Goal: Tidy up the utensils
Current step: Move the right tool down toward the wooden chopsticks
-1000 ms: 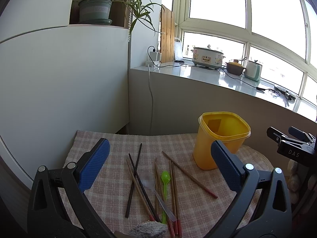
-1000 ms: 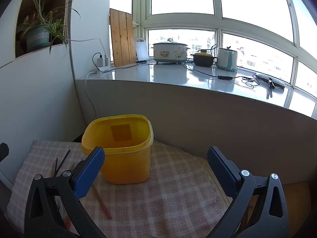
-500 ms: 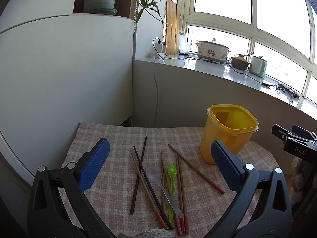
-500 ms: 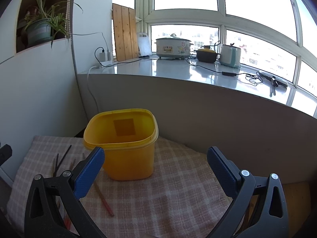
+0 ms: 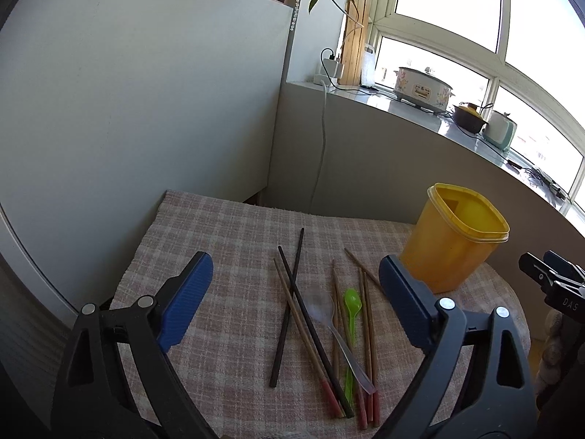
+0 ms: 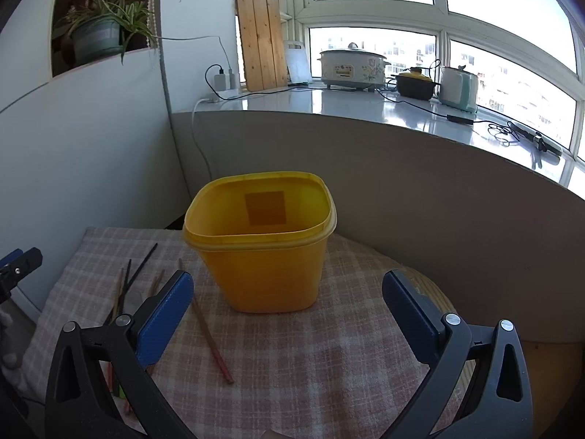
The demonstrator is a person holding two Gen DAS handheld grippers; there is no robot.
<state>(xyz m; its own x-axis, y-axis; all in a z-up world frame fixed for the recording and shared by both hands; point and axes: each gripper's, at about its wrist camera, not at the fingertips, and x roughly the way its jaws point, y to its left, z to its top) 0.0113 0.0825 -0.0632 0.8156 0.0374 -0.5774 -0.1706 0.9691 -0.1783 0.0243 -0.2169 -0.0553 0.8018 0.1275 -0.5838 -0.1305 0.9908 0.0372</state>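
On the checked cloth that covers the surface lies a loose bundle of utensils. Two black chopsticks cross each other near their far ends; one runs almost straight away from the camera, the other slants from far left to near right. Beside them several brown chopsticks with red near tips lie with their long axes running roughly from near to far, fanning out a little at the far ends. One more brown chopstick lies apart from the bundle, slanting toward the base of the yellow container. A green spoon lies among the brown sticks, bowl at the far end and handle pointing toward the camera. A clear spoon lies just left of it, bowl far, its handle slanting to the near right across the sticks.

The yellow container stands upright on the cloth to the right of the bundle, open at the top; its inside bottom cannot be seen.

The left tongs hang above the bundle, jaws wide but closing, with the utensils lying below and between them and nothing gripped. The right tongs point at the container with jaws spread wide, holding nothing.
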